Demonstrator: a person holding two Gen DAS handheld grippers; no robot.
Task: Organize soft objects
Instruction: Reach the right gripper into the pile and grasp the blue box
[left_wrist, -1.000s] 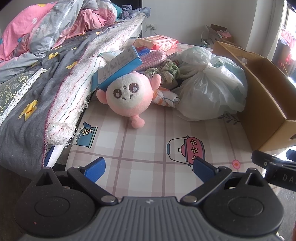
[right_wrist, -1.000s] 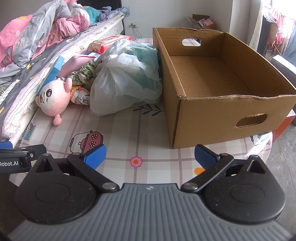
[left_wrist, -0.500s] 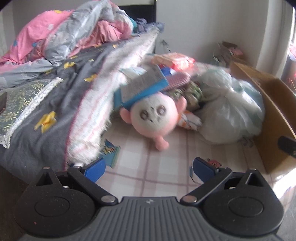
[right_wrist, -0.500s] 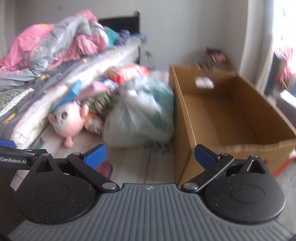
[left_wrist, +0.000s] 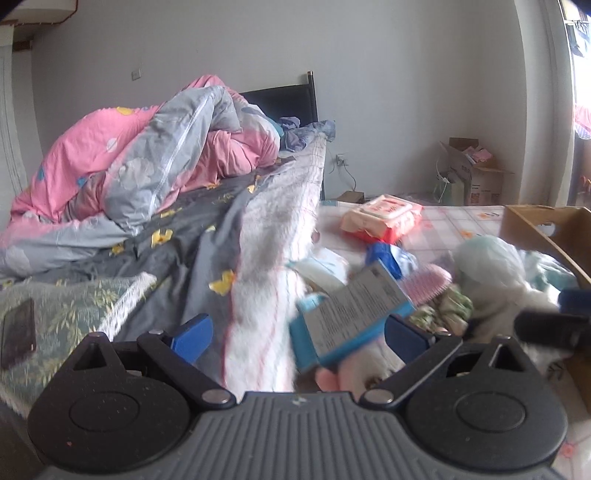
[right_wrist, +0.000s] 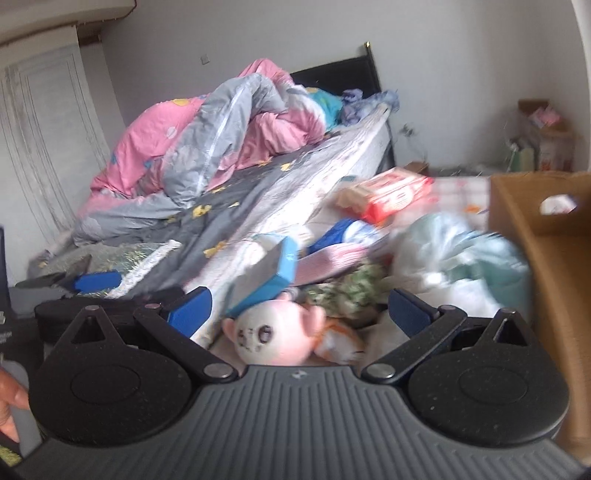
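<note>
Both views are swung closer onto the pink plush toy (right_wrist: 275, 332), lying beneath the blue box (left_wrist: 351, 314), which risks being knocked by the spread, empty left gripper (left_wrist: 299, 328) and right gripper (right_wrist: 301, 306).

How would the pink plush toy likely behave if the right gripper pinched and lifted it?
The pink plush toy looks stuffed, so it would probably squash between the fingers. Likely light. The blue box appears to lean over it and might slide off.
</note>
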